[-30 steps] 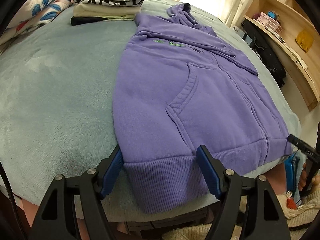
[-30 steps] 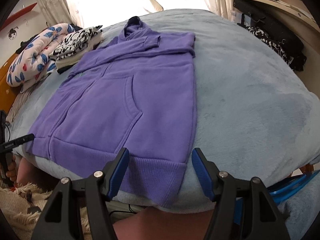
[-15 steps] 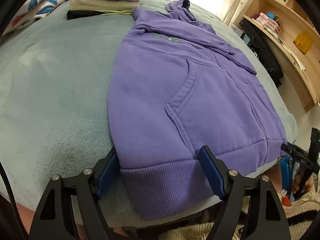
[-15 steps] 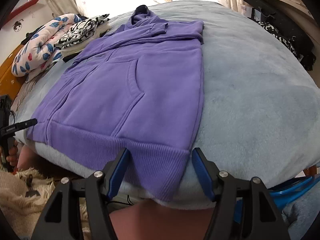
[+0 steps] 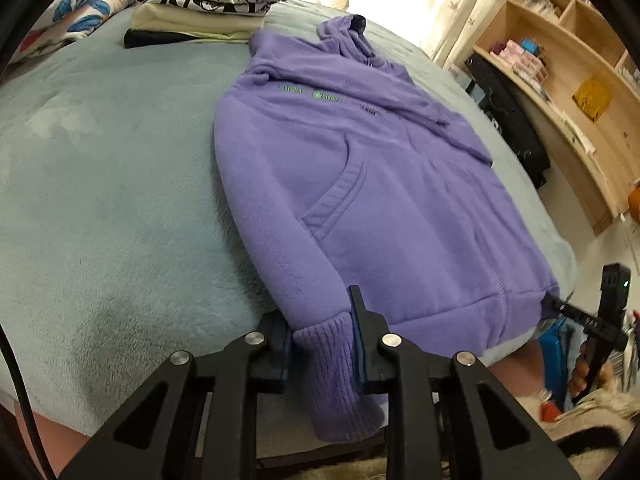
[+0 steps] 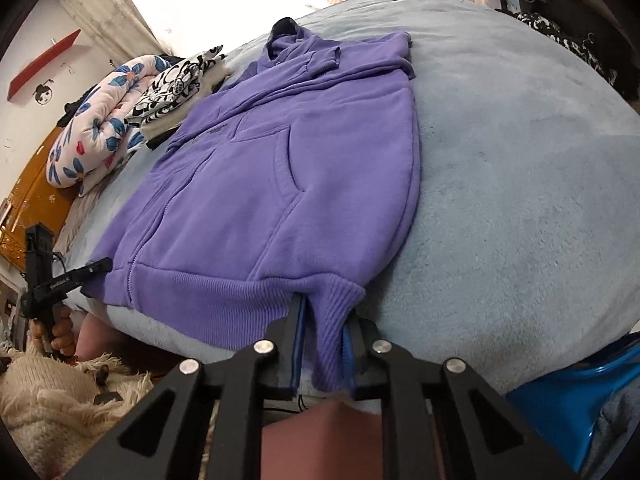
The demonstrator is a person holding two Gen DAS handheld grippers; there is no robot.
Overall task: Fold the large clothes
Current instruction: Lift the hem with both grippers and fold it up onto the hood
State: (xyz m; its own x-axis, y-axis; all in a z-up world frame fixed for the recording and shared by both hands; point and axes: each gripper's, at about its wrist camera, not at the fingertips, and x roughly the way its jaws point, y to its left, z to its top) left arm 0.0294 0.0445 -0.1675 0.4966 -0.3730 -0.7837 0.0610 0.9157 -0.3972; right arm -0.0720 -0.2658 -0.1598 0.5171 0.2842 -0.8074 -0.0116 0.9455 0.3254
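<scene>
A purple hoodie (image 5: 360, 184) lies flat, front up, on a pale blue fleece bed (image 5: 100, 200), hood at the far end and sleeves folded across the chest. My left gripper (image 5: 320, 332) is shut on the ribbed hem (image 5: 324, 344) at the hoodie's near left corner. My right gripper (image 6: 322, 340) is shut on the ribbed hem (image 6: 332, 320) at the near right corner of the hoodie (image 6: 300, 160). The hem hangs over the bed's near edge. Each gripper shows small in the other's view: the right one (image 5: 560, 308), the left one (image 6: 96, 266).
A stack of folded clothes (image 5: 200, 12) and a flowered quilt (image 6: 92, 128) lie at the bed's far left. Wooden shelves (image 5: 560, 80) stand at the right. A blue bag (image 6: 572, 396) and a shaggy cream rug (image 6: 52, 392) lie below the near edge.
Both grippers moved in over the hem and closed on it. One second ago both were open, straddling the hem corners.
</scene>
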